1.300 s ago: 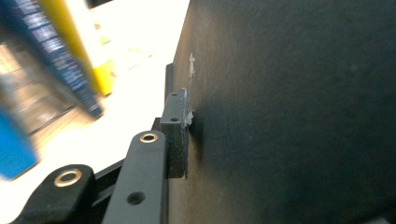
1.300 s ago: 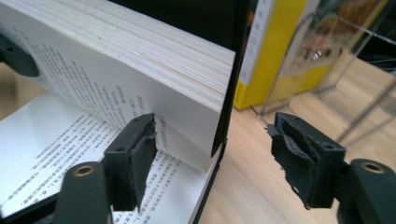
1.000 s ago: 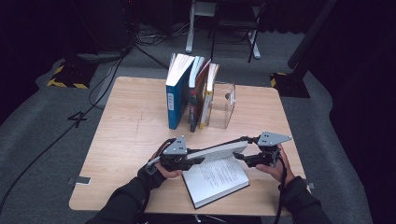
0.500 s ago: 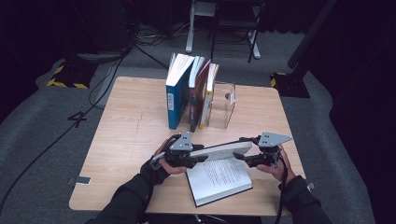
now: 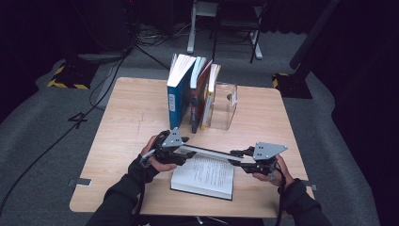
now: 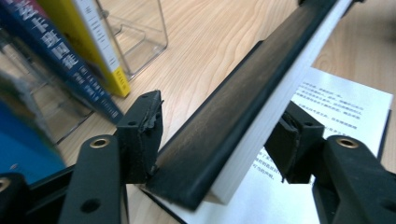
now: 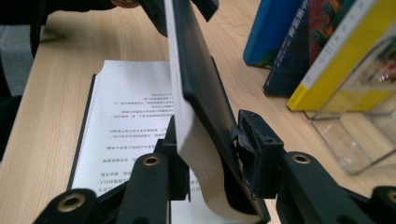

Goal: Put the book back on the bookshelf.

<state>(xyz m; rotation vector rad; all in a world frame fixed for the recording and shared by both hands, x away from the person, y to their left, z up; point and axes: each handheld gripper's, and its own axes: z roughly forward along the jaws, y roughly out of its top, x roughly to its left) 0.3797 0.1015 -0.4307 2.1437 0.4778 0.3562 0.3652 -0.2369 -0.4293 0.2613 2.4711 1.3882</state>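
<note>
Two tools flank one open book (image 5: 202, 176): left tool (image 6: 219, 140) released, right tool (image 7: 210, 140) grasping its raised half.

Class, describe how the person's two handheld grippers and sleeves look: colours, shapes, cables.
Both the left gripper and right gripper are black, each topped by a grey three-cornered plate. Their blocky black jaws carry brass-ringed screw holes. A black cable trails from the right gripper. The person wears dark long sleeves.

Open book (image 5: 203, 176) before upright books (image 5: 193, 94), on table (image 5: 122, 122)
</note>
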